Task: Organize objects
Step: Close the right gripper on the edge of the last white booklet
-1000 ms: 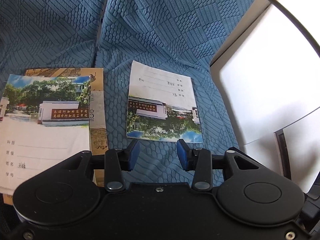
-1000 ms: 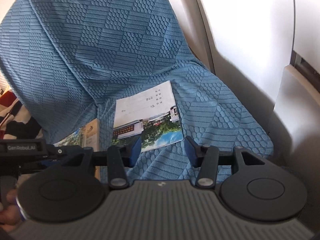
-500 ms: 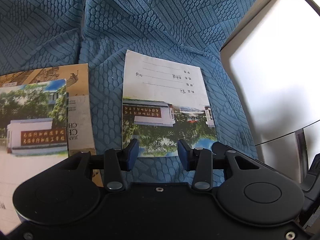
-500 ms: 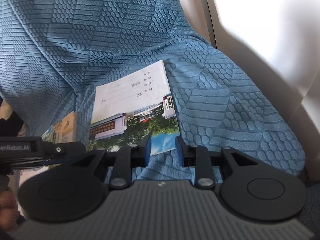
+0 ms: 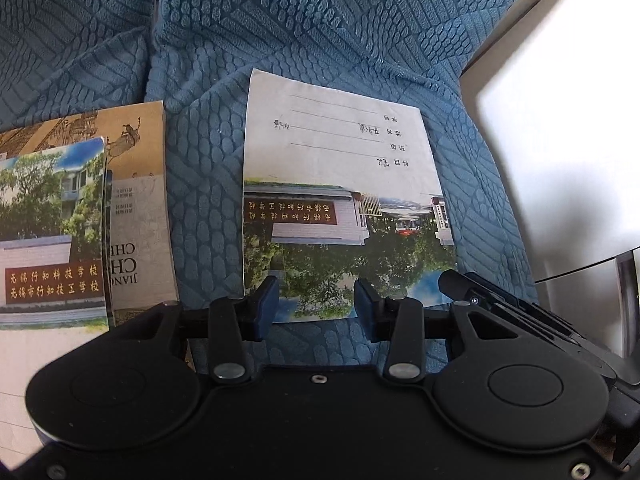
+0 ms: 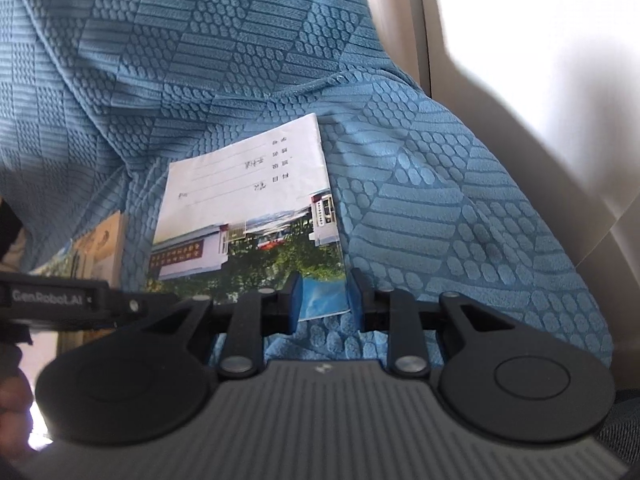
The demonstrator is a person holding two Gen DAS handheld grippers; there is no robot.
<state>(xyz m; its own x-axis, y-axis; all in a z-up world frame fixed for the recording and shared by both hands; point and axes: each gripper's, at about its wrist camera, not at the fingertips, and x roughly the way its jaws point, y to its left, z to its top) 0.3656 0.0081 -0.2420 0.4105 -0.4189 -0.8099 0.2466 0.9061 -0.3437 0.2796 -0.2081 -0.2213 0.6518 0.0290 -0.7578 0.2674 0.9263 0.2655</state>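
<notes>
We are hovering both grippers, left gripper and right gripper, jaws released, at the near edge of the thin photo-covered paper notebook lying mid-frame on blue textured fabric; light and floppy, probably best pinched at that edge.

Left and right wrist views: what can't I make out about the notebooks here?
- Lone notebook: its near edge sits behind the left gripper and right gripper; whether the jaws touch it cannot be told.
- Stacked notebook: cut off by the left frame edge and the gripper body.
- Brown book beneath it: mostly covered, title only partly readable.
- Handwriting on the lone notebook: too small to read.
</notes>
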